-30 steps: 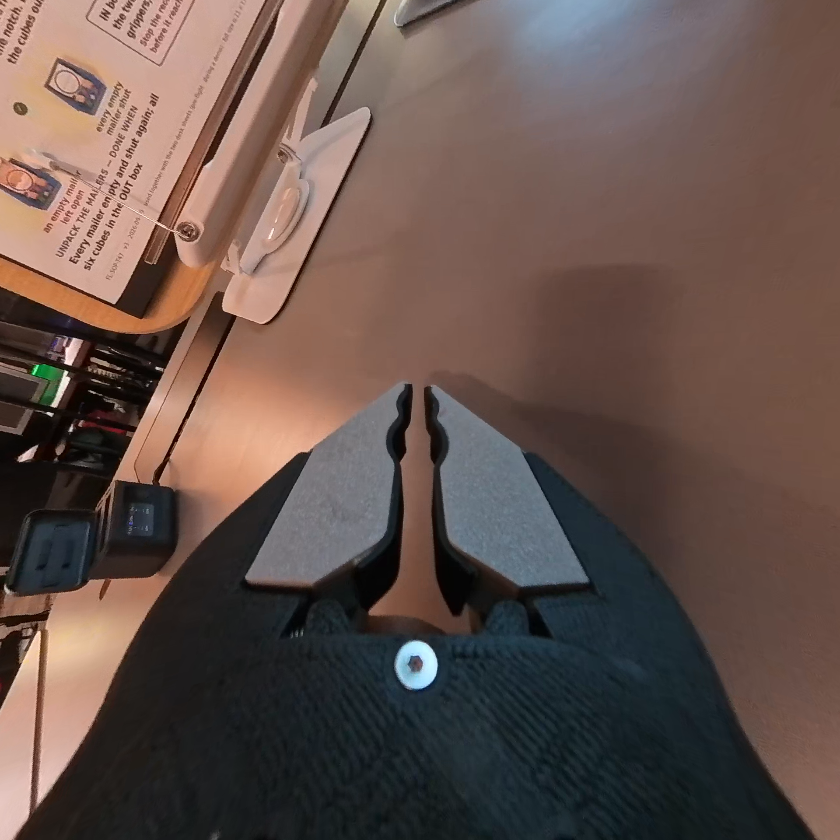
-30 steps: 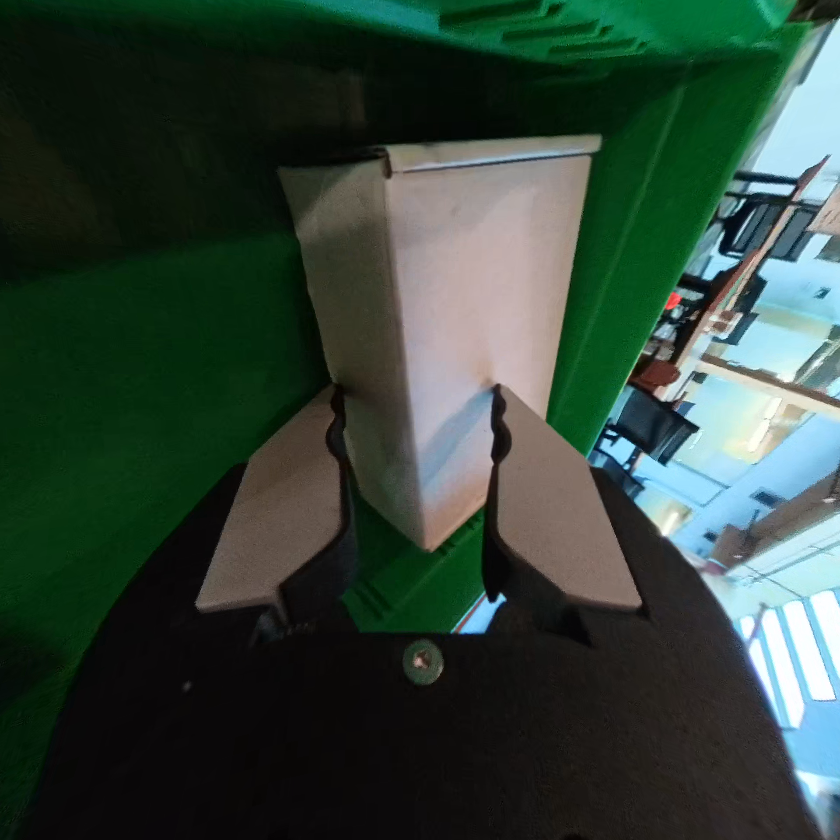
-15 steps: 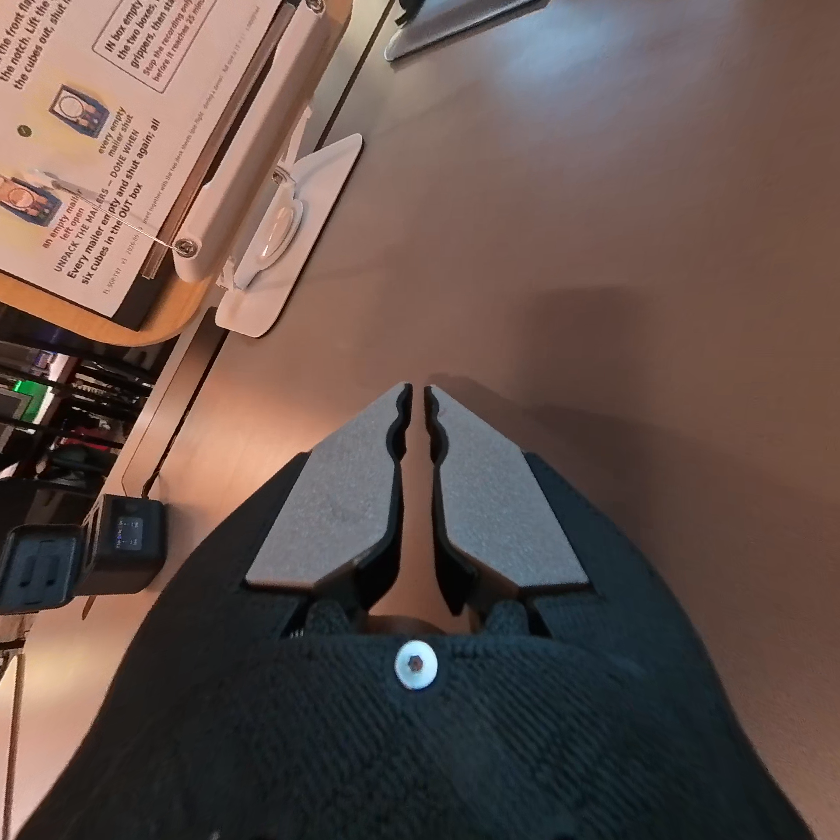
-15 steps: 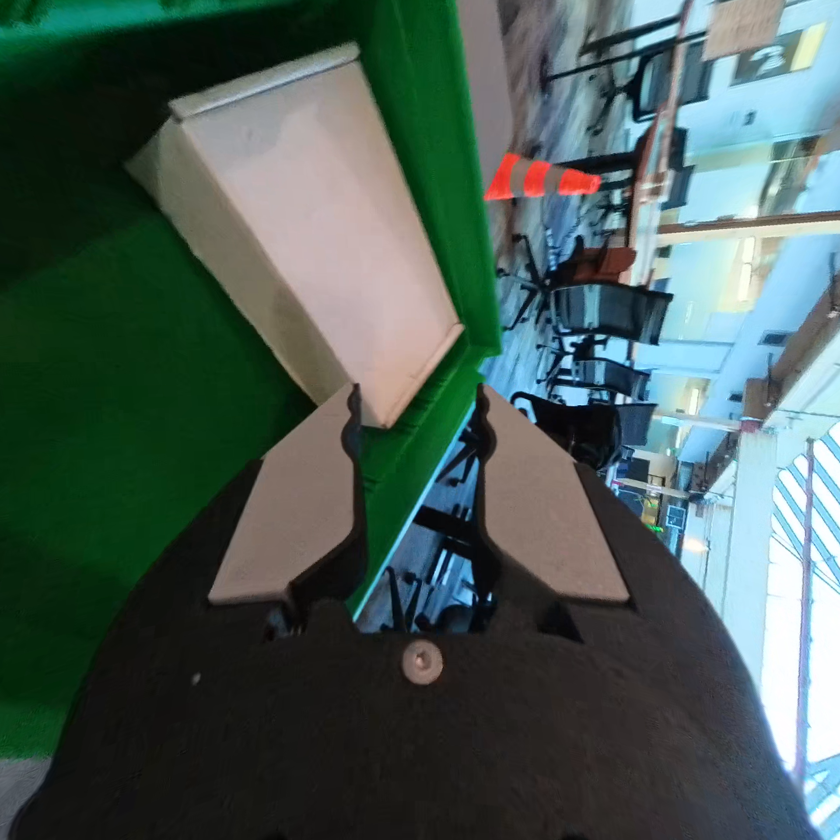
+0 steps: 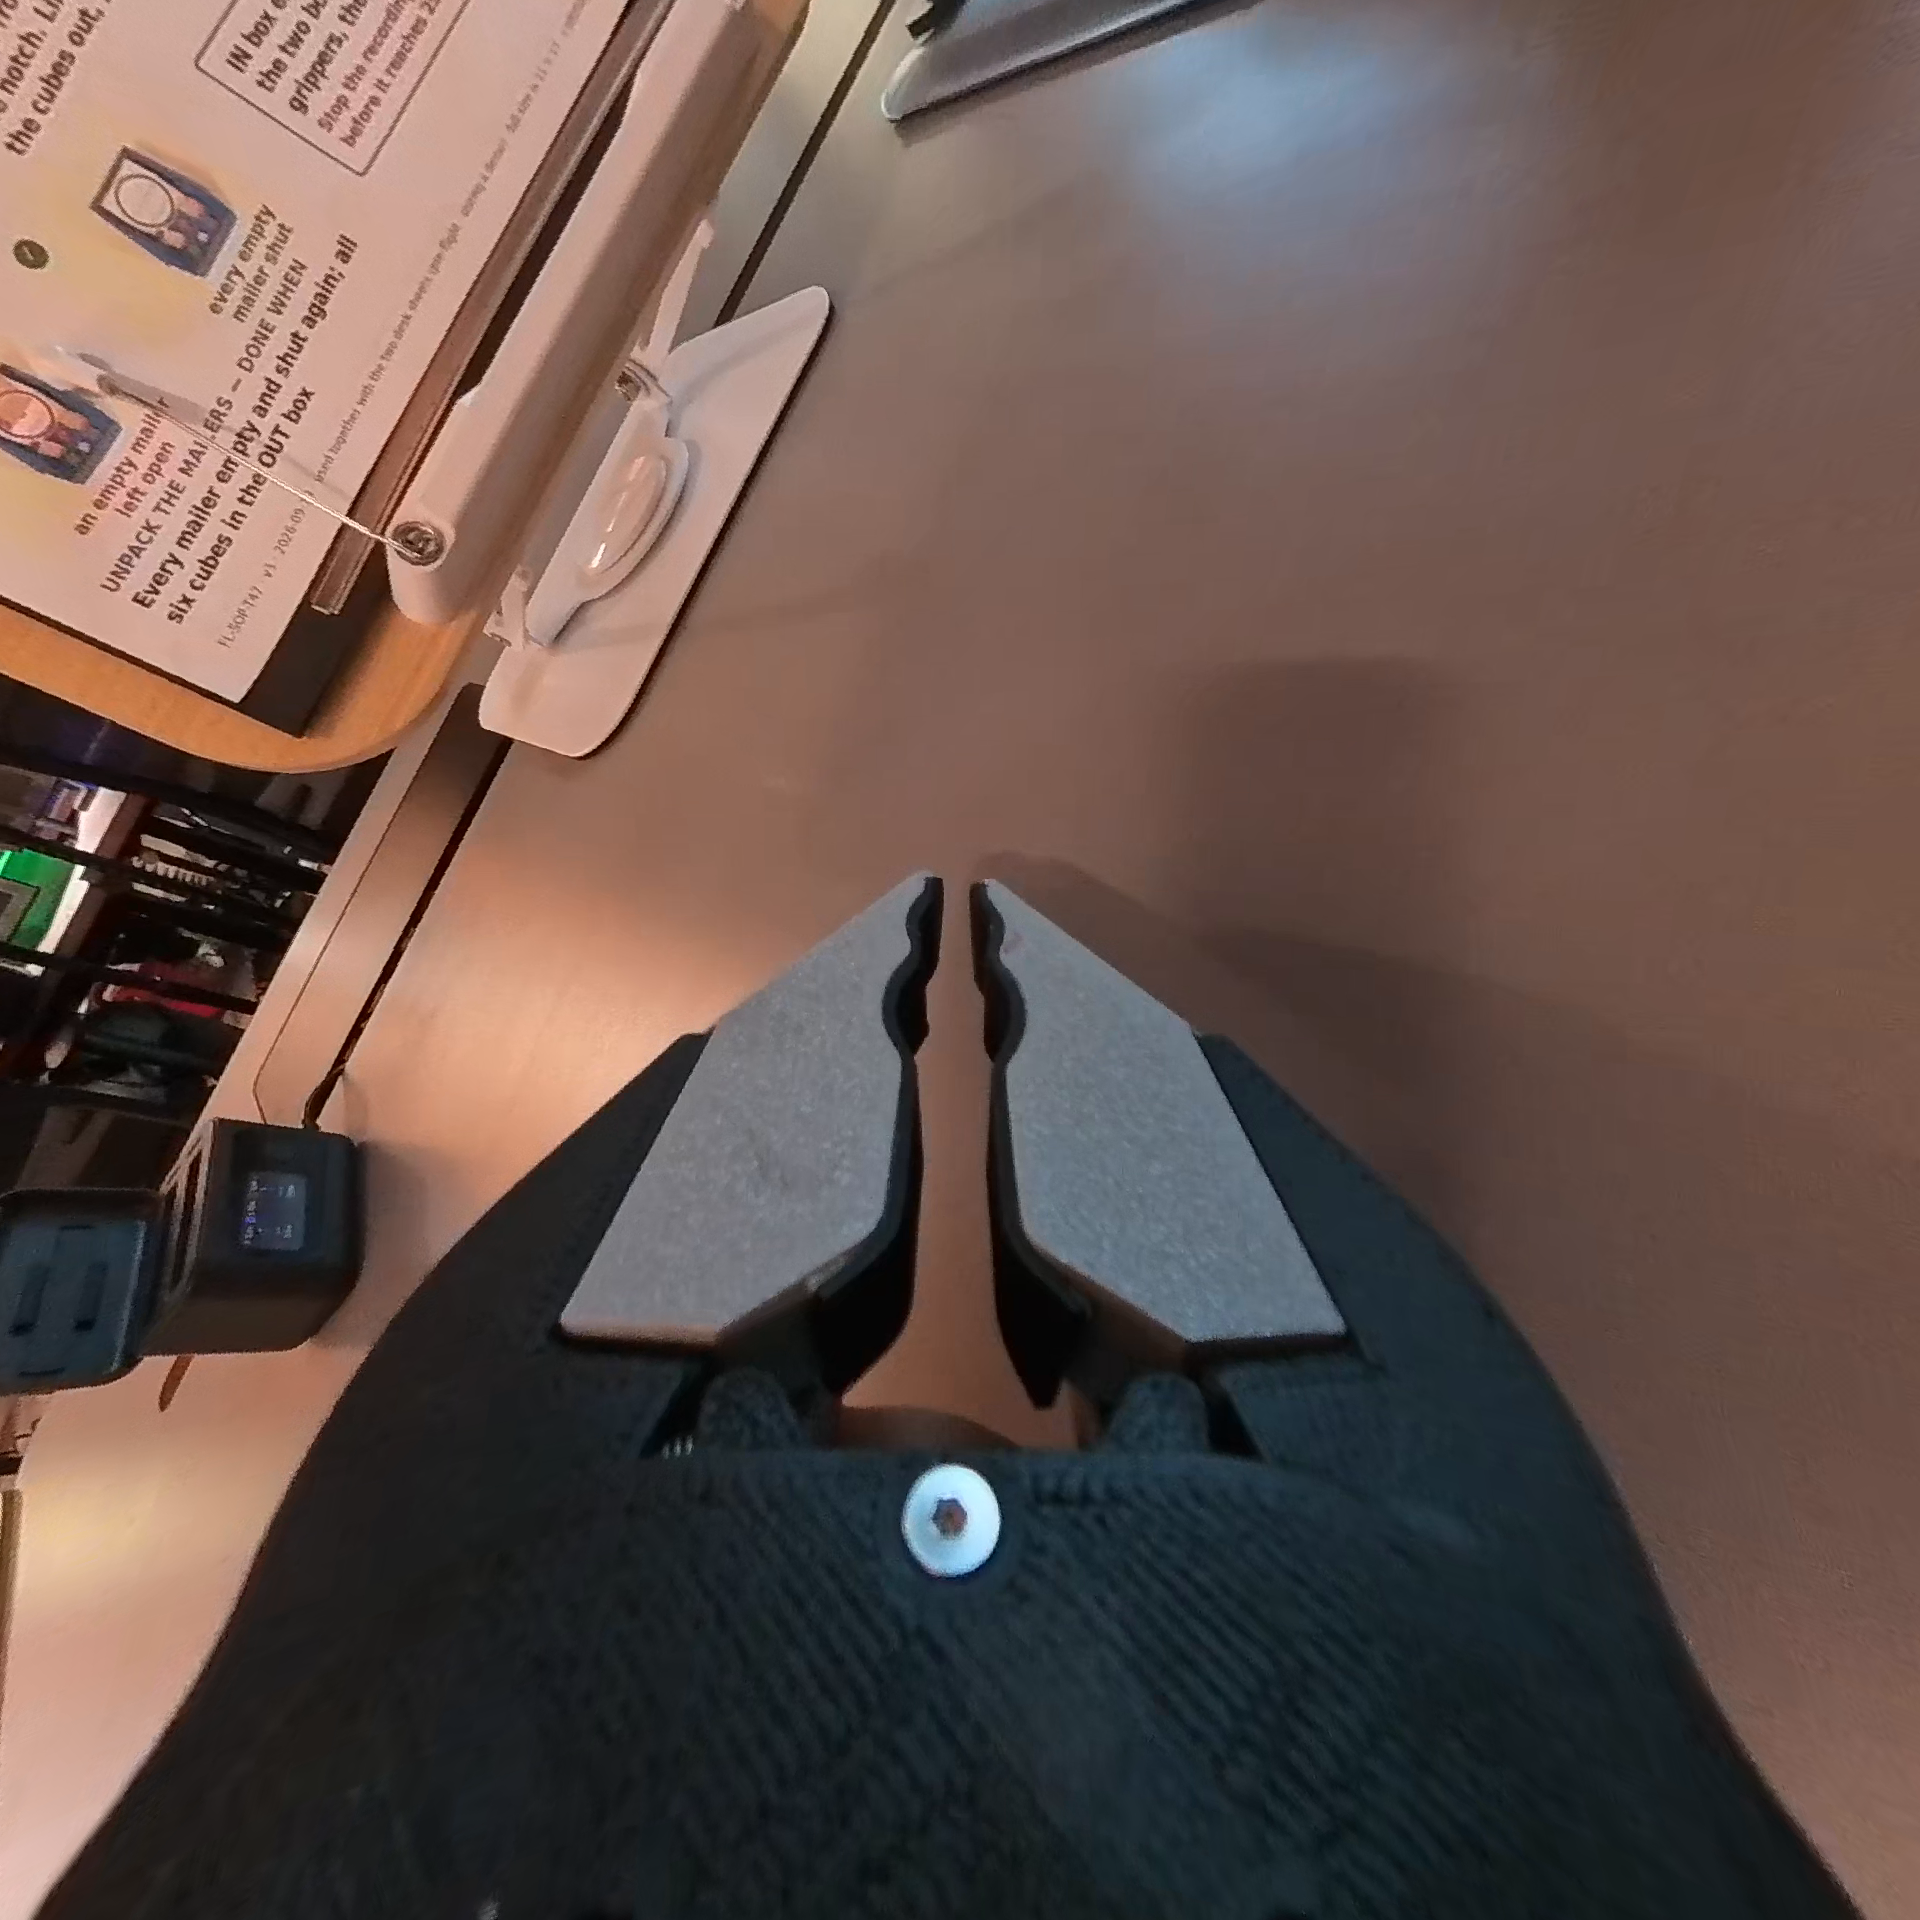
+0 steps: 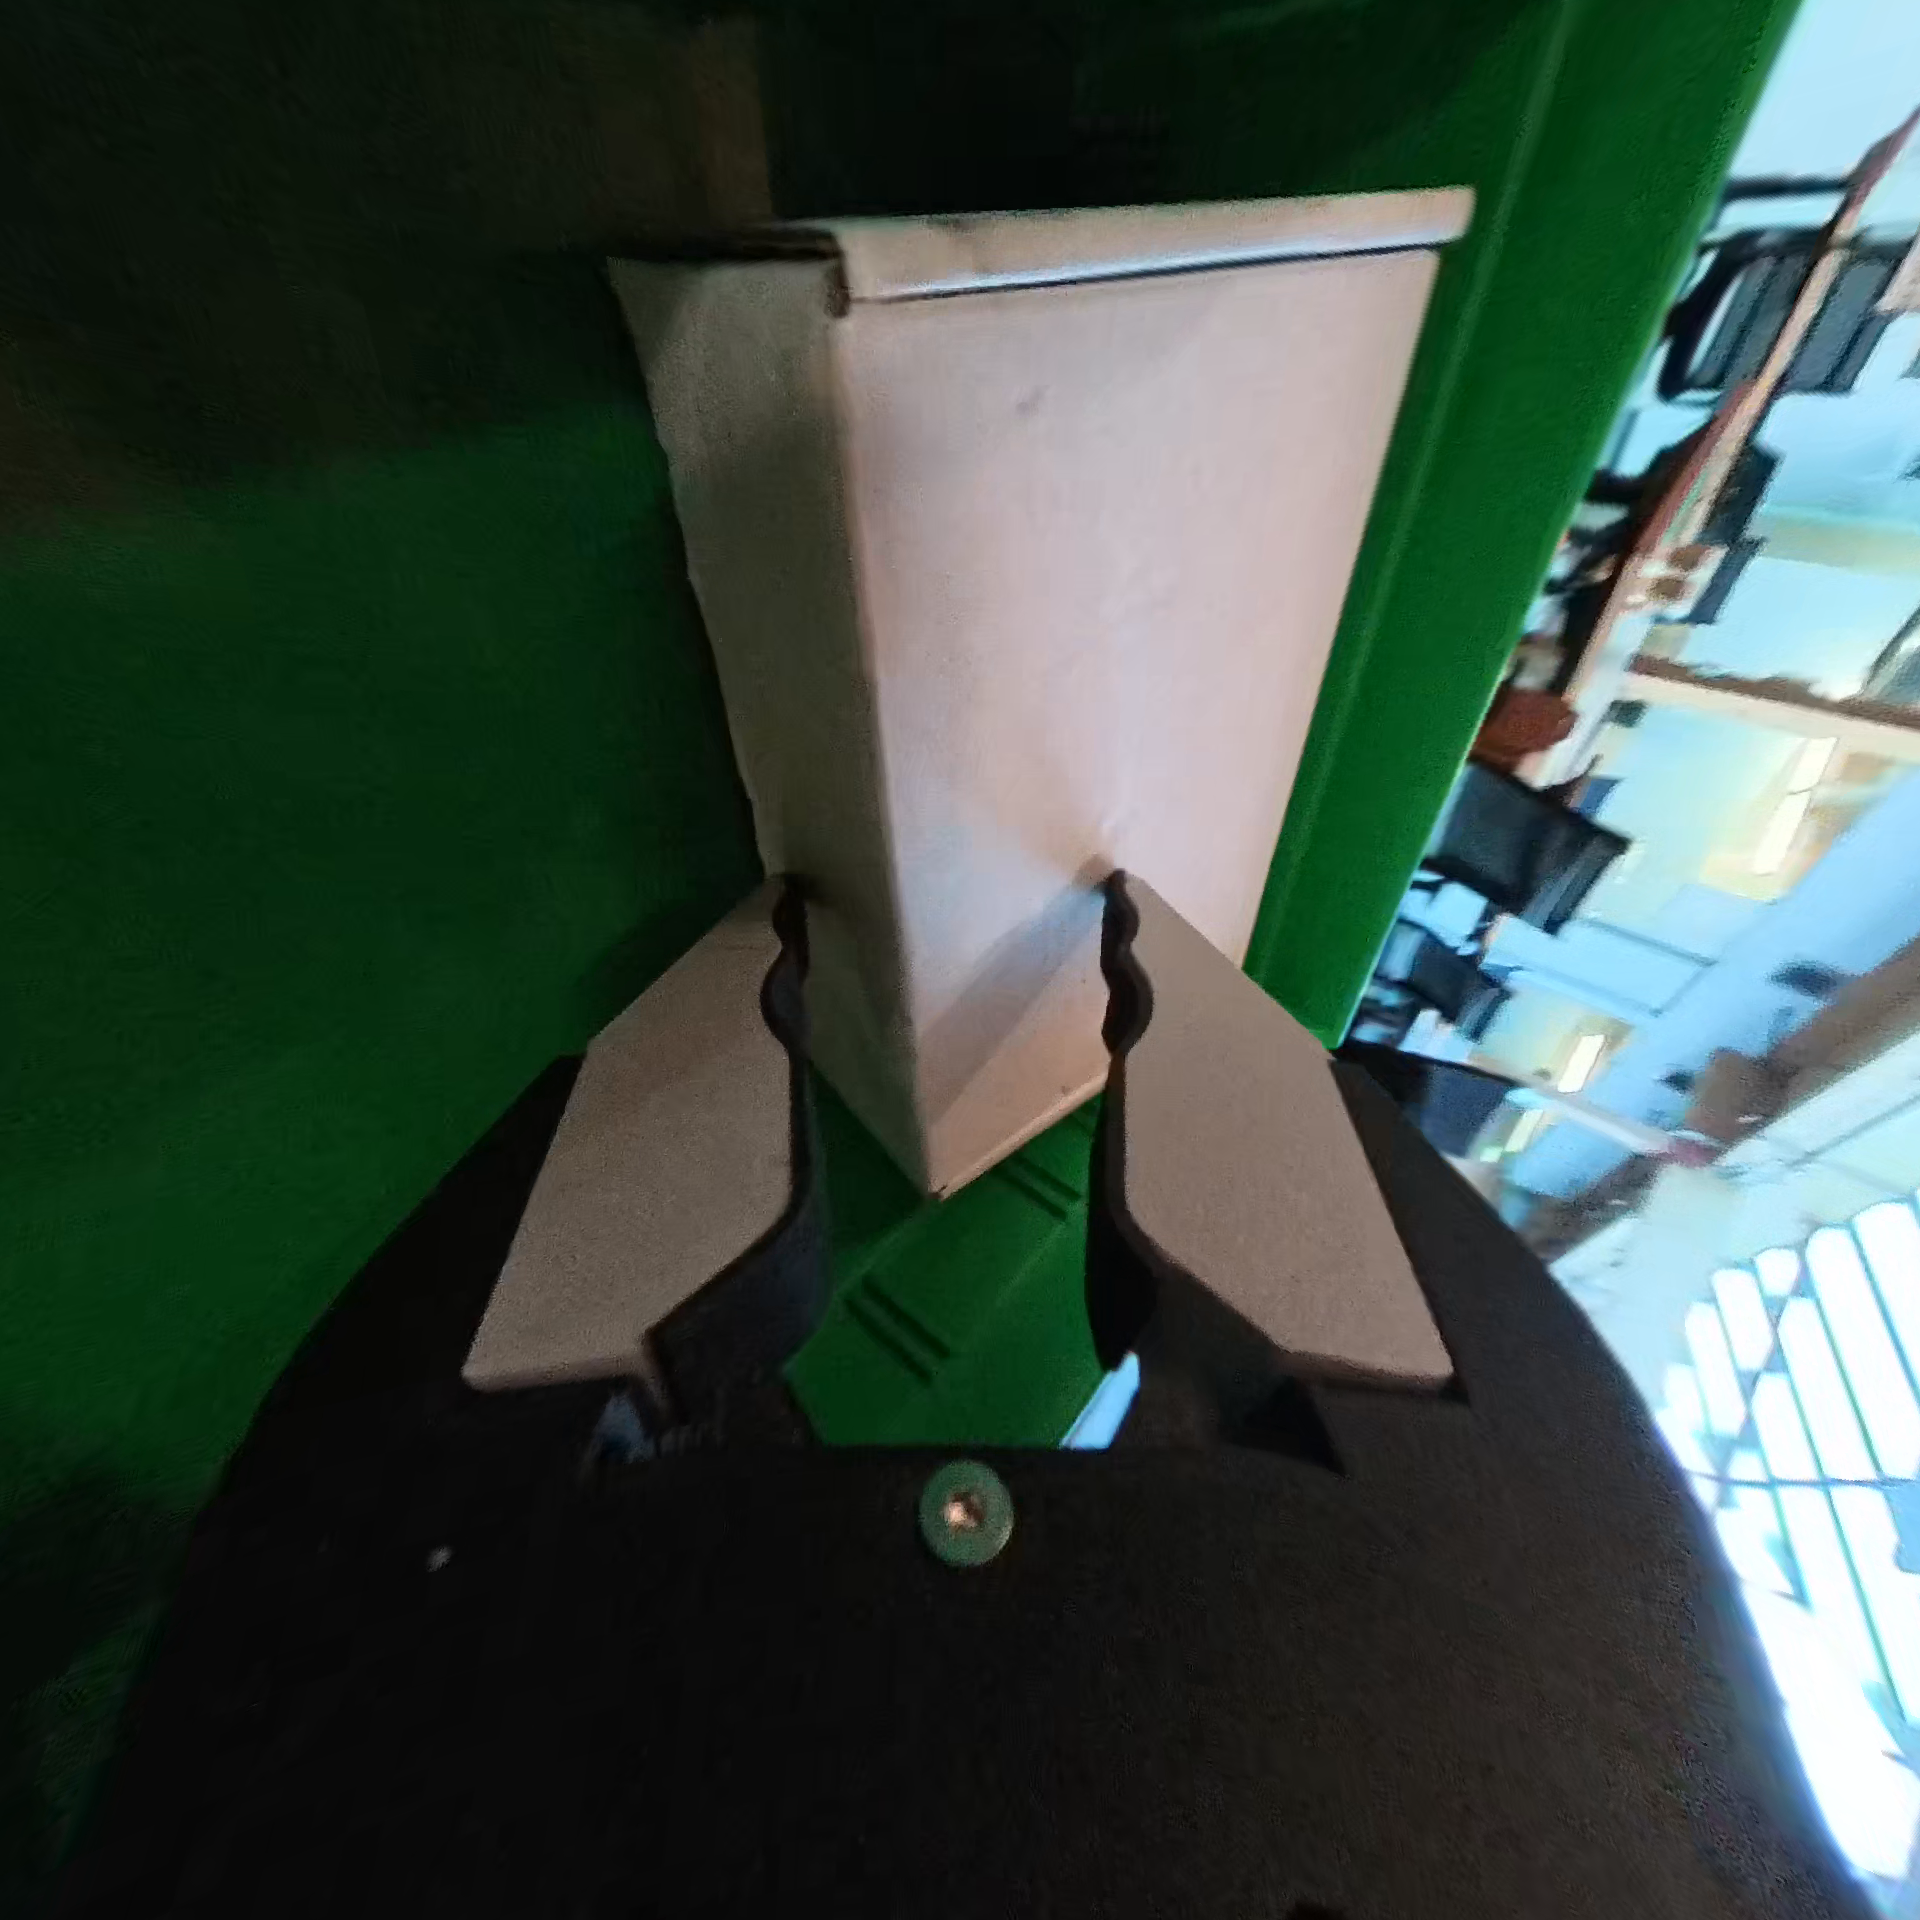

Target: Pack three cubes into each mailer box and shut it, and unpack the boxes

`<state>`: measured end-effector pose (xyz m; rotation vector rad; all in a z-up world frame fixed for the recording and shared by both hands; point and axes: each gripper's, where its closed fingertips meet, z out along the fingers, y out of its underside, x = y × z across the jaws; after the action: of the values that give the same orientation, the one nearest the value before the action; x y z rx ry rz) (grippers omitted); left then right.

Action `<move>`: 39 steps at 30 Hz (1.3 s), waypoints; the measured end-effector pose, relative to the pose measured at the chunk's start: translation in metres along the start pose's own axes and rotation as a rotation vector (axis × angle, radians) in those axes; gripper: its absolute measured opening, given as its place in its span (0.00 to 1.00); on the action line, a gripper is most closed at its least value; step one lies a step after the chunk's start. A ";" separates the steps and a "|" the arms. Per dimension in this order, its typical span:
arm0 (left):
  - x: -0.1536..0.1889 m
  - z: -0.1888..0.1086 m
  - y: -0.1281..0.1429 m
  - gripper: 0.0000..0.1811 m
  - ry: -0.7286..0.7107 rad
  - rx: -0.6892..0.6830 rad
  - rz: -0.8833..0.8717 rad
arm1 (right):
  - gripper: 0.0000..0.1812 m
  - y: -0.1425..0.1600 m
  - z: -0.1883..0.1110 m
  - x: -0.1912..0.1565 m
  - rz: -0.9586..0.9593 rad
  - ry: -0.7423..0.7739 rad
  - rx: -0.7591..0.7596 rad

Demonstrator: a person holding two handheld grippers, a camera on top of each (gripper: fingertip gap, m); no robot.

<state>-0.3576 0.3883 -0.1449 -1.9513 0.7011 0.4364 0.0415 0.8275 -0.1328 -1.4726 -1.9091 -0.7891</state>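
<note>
A closed white mailer box [image 6: 1091, 520] stands on end inside a green bin [image 6: 312, 831], against the bin's right wall. My right gripper [image 6: 951, 894] is shut on the box's near lower corner. One finger is on the box's left face. The other presses a dent into its front face. My left gripper [image 5: 956, 894] is shut with a thin slit between the fingers and holds nothing. It hovers over the bare brown table [image 5: 1351, 520]. No cubes are in view.
A printed instruction sheet [image 5: 208, 260] on a white stand [image 5: 665, 488] is at the table's left edge. A small black device [image 5: 260, 1236] sits near that edge. A grey flat base [image 5: 1039, 52] shows at the top. Past the bin's right wall [image 6: 1455, 520], a room with chairs shows. Across from one pair of fingers to the other is roughly 60 centimetres. From the left gripper's tips to the small black device [image 5: 260, 1236] is close to 30 centimetres.
The right view swung to the side half a second ago, with the jaws narrower and the box off their line. It is now back, with the fingers on the box's corner. The left gripper barely shifted.
</note>
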 end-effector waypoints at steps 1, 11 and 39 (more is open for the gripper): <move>0.000 0.000 0.000 0.02 0.000 0.001 -0.002 | 0.29 -0.001 -0.002 0.003 0.044 -0.022 0.011; 0.002 0.000 0.001 0.02 -0.005 -0.007 0.019 | 0.07 -0.003 -0.050 0.045 0.324 -0.026 0.195; 0.005 -0.002 -0.004 0.02 0.019 0.013 -0.011 | 0.16 -0.025 -0.145 -0.119 0.226 -0.467 0.200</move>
<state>-0.3515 0.3861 -0.1440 -1.9483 0.7034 0.4066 0.0564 0.6388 -0.1319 -1.8151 -2.0228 -0.1492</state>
